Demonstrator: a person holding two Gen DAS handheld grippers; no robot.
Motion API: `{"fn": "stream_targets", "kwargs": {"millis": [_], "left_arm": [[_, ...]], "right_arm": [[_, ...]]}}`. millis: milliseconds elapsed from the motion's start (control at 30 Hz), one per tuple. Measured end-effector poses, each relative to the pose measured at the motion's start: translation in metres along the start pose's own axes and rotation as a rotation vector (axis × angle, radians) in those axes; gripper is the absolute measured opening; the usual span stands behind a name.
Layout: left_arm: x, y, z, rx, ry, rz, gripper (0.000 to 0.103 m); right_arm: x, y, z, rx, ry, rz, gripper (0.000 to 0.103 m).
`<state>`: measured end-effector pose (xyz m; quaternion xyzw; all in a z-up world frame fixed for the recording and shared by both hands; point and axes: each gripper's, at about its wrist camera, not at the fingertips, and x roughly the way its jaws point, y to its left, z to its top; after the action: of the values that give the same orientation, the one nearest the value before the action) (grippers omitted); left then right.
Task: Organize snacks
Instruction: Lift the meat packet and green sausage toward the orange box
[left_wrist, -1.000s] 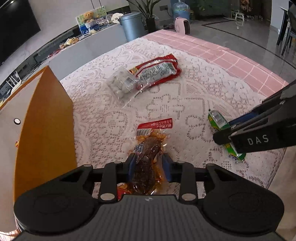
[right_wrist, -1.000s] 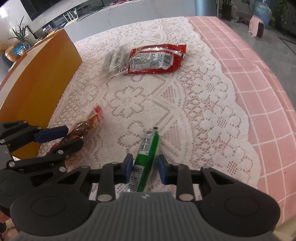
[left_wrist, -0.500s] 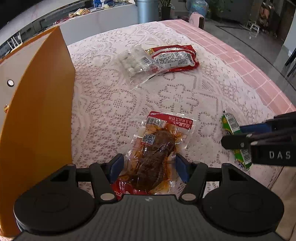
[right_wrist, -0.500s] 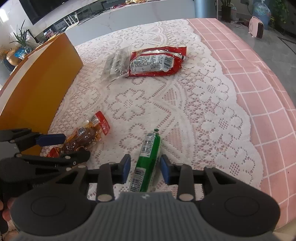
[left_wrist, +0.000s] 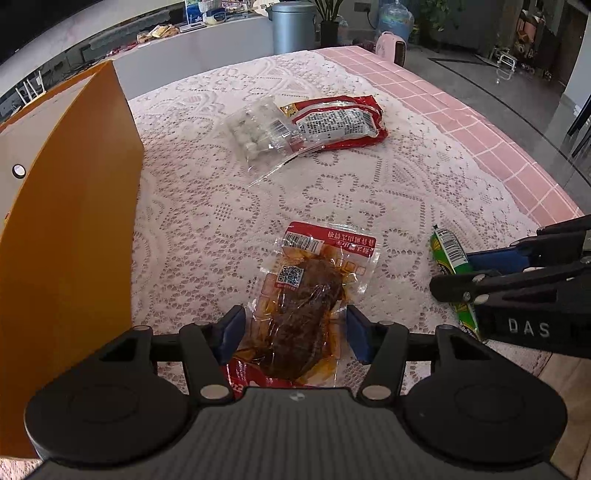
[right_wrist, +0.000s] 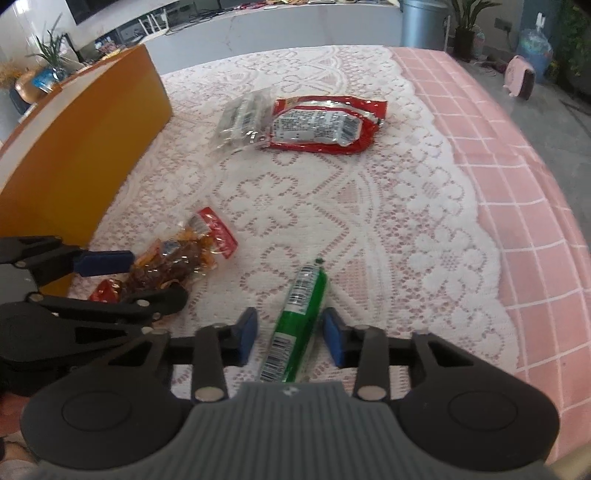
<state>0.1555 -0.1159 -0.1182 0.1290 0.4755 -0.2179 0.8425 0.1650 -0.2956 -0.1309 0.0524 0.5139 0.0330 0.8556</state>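
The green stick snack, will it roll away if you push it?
Probably: the green stick looks round and lies flat on the lace cloth, so a sideways nudge could roll it. Its wrapper looks glossy, maybe slippery. It looks straight and fairly stiff.

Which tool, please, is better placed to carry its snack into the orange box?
Left tool: it straddles the meat pack right beside the box; the right tool, over the green stick, sits farther away.

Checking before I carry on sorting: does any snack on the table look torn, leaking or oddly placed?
Nothing looks torn or spilled. The only untidy spot: the clear pack of white balls lies partly over the red packet at the far side. The brown meat pack and green stick lie flat on the lace cloth.
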Motion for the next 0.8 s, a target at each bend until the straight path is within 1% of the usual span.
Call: {"fn": "stream_targets", "kwargs": {"millis": [233,300,400,567,700,800], "left_arm": [[-0.003,0.005,-0.001,-0.059,0.001,-0.028,0.064],[-0.007,0.008,-0.002,-0.086,-0.009,-0.04,0.064],[-0.014,0.009,0.0,-0.095,-0.03,-0.046,0.064],[-0.028,0.007,0.004,-0.118,-0.062,-0.069,0.064],[-0.041,0.007,0.006,-0.14,-0.084,-0.093,0.064],[-0.052,0.008,0.007,-0.15,-0.103,-0.096,0.064]], "right_arm": [[0.0,-0.003,0.0,0.02,-0.007,0.003,0.025],[-0.001,-0.006,0.0,0.034,-0.009,0.011,0.024],[-0.003,-0.008,0.0,0.056,-0.02,0.029,0.024],[-0.01,-0.01,-0.002,0.068,-0.059,0.044,0.023],[-0.018,-0.016,-0.003,0.112,-0.096,0.081,0.023],[-0.027,-0.017,-0.004,0.15,-0.121,0.106,0.023]]}}
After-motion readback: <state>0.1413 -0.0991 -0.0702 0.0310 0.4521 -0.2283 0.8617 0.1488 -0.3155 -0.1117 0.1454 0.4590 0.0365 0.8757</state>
